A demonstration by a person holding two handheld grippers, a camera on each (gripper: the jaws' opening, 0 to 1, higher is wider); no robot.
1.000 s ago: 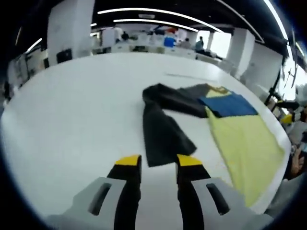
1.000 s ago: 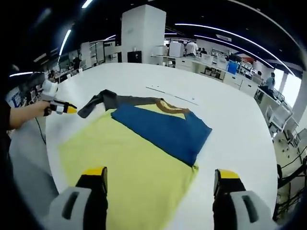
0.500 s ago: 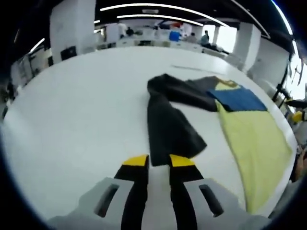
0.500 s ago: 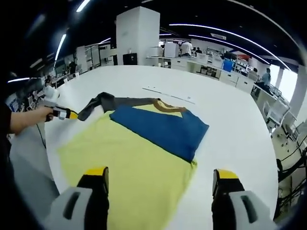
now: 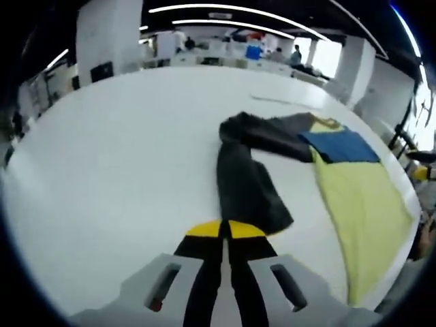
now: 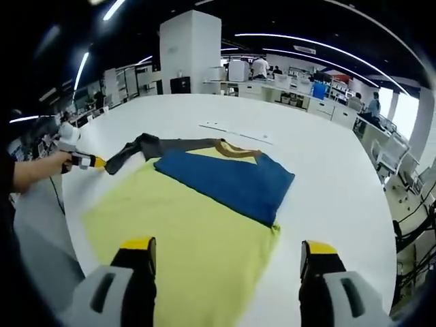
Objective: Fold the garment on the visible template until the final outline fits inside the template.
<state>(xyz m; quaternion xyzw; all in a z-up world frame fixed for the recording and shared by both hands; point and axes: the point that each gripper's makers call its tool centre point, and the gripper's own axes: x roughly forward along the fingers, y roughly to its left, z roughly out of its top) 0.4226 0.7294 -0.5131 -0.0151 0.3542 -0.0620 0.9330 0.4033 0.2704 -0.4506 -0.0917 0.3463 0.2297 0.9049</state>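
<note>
An open office with ceiling light strips, a white pillar (image 6: pixel 189 51) and distant desks surrounds the broad white bench (image 5: pixel 109 150). On the bench lies the garment (image 6: pixel 197 218), yellow body spread flat, its blue sleeve (image 6: pixel 228 184) folded across and its dark sleeve (image 5: pixel 245 180) stretched away from the body. The left claw (image 5: pixel 225 231) is closed on the dark sleeve's cuff, while the right claw (image 6: pixel 225 255) hangs wide apart and empty over the yellow hem.

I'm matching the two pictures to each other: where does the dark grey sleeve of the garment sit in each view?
Left gripper view: the dark grey sleeve runs up from the left gripper, centre frame.
Right gripper view: the sleeve lies upper left, its end at the left gripper.
Shared landmark: the blue folded panel.
</note>
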